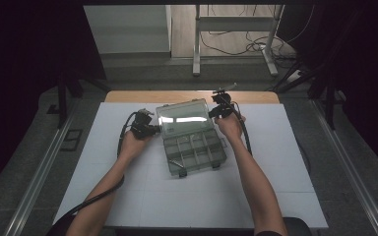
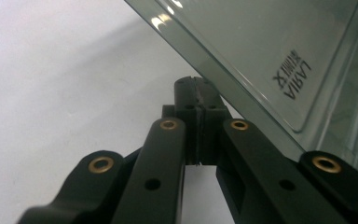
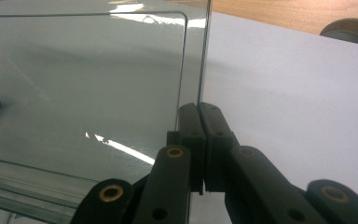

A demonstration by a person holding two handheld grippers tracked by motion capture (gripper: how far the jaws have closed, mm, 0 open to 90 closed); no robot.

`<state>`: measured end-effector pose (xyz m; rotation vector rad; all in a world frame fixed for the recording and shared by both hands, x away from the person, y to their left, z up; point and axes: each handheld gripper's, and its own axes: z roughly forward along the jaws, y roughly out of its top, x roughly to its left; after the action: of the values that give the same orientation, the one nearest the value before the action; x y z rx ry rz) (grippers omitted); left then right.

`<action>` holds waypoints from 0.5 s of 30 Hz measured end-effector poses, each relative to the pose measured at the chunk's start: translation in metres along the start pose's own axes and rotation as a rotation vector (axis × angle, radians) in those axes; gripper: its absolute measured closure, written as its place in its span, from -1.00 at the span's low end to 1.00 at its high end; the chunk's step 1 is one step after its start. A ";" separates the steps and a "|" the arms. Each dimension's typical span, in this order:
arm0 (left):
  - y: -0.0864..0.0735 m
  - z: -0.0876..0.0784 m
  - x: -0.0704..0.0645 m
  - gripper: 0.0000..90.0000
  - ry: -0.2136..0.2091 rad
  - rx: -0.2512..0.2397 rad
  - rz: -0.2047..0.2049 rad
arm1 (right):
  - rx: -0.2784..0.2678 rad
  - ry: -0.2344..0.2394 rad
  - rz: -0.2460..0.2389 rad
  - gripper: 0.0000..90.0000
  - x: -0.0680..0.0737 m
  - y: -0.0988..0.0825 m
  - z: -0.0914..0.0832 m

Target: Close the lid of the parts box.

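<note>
A clear compartment box [image 1: 192, 137] sits open at the middle of the white table [image 1: 285, 162], its tray toward the near side and its lid [image 1: 183, 117] raised on the far side, leaning back. The tray's dividers are visible; small parts lie in some cells but are too small to identify. Two dark latches hang off the tray's near edge.

The left gripper [image 1: 145, 129] is at the lid's left edge. In the left gripper view [image 2: 196, 121] its jaws are pressed together. The lid's edge runs just beside the tips. Whether the rim is pinched between them or merely touches them cannot be told.

The right gripper [image 1: 221, 109] is at the lid's far right corner. In the right gripper view [image 3: 199, 140] its jaws are likewise pressed together, and the lid's thin vertical edge drops straight into the seam between them, so it appears to be nipping that edge.

Judgement: a grip at each side of the lid lets it swing evenly on its hinge without twisting. With the tray unrestrained, the box could slide on the smooth table if the lid is pushed unevenly. The thin, slick rim offers little purchase, so slippage is the main risk.
</note>
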<state>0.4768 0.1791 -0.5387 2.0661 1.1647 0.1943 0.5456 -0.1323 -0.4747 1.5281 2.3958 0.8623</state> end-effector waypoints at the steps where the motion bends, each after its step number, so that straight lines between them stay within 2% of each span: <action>1: 0.000 0.001 0.000 0.99 -0.002 -0.006 -0.009 | -0.005 0.001 -0.001 0.95 0.000 -0.001 0.000; 8: 0.007 -0.001 0.007 0.99 -0.026 -0.036 -0.034 | -0.027 -0.014 -0.025 0.93 0.001 -0.004 -0.003; 15: 0.014 -0.009 0.009 0.99 -0.038 -0.079 -0.036 | -0.043 -0.022 -0.046 0.92 0.003 -0.006 -0.009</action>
<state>0.4871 0.1865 -0.5252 1.9704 1.1526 0.1799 0.5361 -0.1352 -0.4702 1.4539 2.3719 0.8769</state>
